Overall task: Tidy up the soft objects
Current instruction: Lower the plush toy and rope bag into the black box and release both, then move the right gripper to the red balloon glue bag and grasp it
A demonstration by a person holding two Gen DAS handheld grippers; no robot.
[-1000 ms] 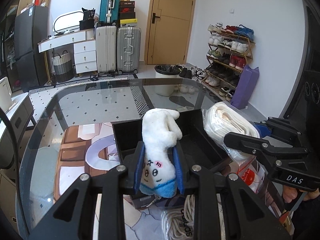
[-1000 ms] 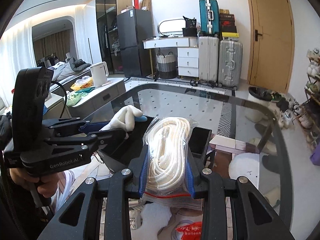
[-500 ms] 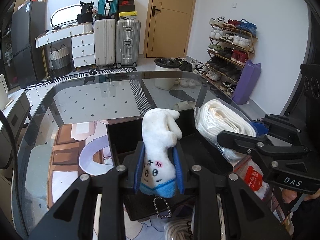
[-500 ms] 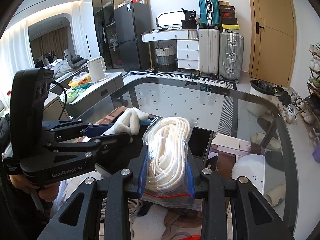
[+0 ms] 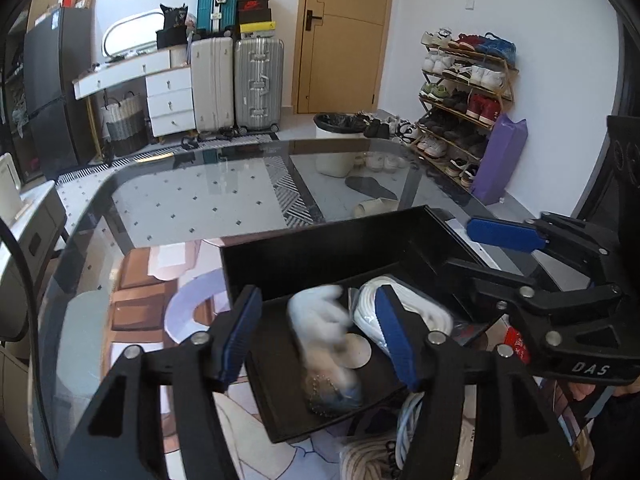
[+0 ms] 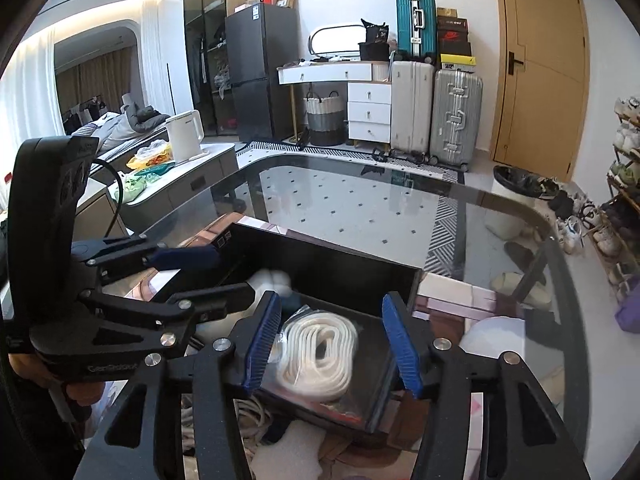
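Note:
A black open box (image 5: 320, 256) stands on the glass table. A white plush toy (image 5: 320, 328), motion-blurred, lies in the box below my left gripper (image 5: 320, 336), which is open and empty. A bag of white rope (image 6: 316, 356) lies in the box beside it, below my right gripper (image 6: 334, 344), also open and empty. The bag also shows in the left wrist view (image 5: 404, 312). The plush shows partly in the right wrist view (image 6: 272, 280) behind the left gripper's arm.
More coiled white rope (image 5: 376, 456) and a red-printed packet (image 5: 516, 344) lie on the table by the box's near side. The glass table (image 5: 208, 200) stretches beyond the box. Suitcases, a shoe rack and a door stand behind.
Both grippers opened and let go. The plush toy and the rope bag dropped from the fingers into the black box.

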